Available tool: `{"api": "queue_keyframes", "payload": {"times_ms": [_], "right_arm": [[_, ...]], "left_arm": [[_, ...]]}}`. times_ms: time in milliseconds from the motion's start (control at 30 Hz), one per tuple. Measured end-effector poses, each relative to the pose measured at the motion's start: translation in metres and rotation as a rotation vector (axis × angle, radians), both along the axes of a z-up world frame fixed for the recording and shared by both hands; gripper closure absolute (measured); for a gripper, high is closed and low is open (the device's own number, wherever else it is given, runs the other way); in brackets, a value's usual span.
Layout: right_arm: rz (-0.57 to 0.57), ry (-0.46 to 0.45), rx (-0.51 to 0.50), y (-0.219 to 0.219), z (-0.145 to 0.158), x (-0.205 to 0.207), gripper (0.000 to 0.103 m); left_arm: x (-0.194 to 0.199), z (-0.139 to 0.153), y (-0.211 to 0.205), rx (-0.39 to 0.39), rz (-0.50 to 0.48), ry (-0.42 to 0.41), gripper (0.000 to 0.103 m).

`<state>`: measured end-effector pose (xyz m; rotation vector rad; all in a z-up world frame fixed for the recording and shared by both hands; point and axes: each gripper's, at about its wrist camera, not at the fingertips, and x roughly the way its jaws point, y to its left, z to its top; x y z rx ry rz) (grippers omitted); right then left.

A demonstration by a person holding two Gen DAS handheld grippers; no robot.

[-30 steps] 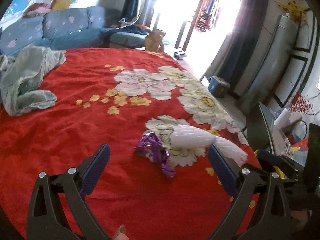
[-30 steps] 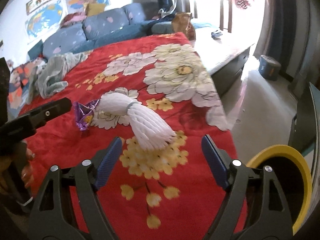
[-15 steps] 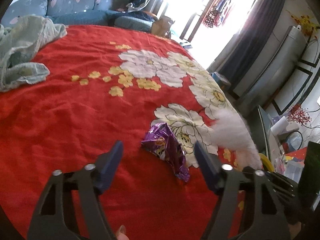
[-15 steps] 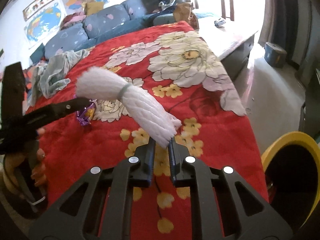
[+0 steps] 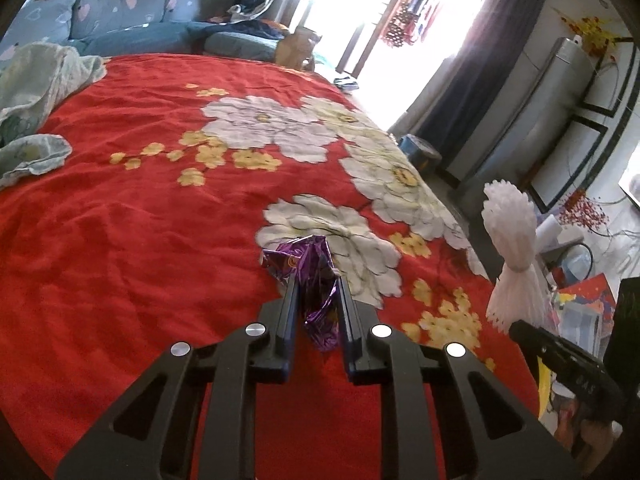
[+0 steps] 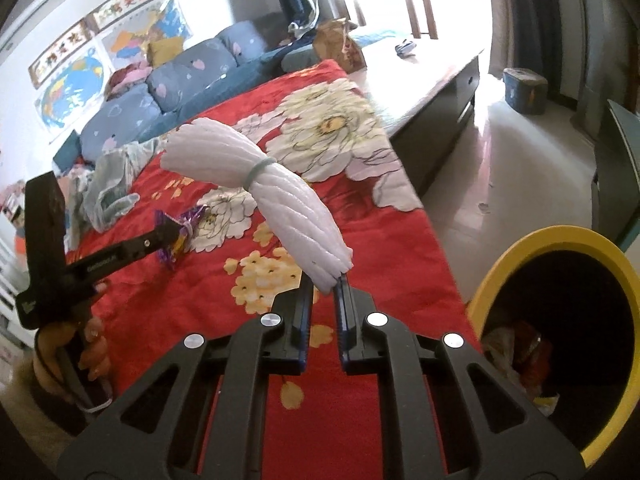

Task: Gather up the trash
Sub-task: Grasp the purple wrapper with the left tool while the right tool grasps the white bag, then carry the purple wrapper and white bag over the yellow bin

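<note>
1. The step in hand is the pick-up: both pieces of trash are being taken off the red flowered bedspread [image 5: 132, 240], which serves here as the landmark.
2. The left tool [image 5: 317, 292] has just been closing, and the crumpled purple wrapper [image 5: 308, 268] now stands between its jaws, pinched at its lower part. The wrapper seems to touch the bedspread near a white flower print, so I judge it gripped but not yet lifted.
3. The right tool [image 6: 323, 286] is closed on one end of the white foam net bundle [image 6: 260, 184], which hangs in the air above the bedspread's near edge.
4. The yellow-rimmed bin [image 6: 520, 252] stands just off the bedspread's edge, right of the right tool, with some rubbish already inside.
5. Next, I judge, the bundle has to swing over the bin's mouth and be released; the wrapper needs lifting and the same trip.
6. Little blocks the way. A rumpled pale cloth [image 5: 36, 92] lies at the bedspread's far left, well apart. The long bundle could catch the bin's rim.
</note>
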<state>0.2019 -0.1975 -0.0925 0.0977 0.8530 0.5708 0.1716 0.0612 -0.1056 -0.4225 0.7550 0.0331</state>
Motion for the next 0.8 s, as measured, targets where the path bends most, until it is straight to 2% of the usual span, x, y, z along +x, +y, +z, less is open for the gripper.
{"api": "queue_keyframes", "payload": {"times_ms": [333,800], "right_arm": [[-0.099,-0.015,0.035,-0.043,0.012,0.002,0.096],[-0.215,-0.013,0.045,-0.084,0.011,-0.003,0.096]], "left_arm": [[-0.008,0.022,-0.04,0.022,-0.103,-0.051,0.086],[-0.017,0.041,-0.09,0.041,-0.236,-0.093,0.087]]}}
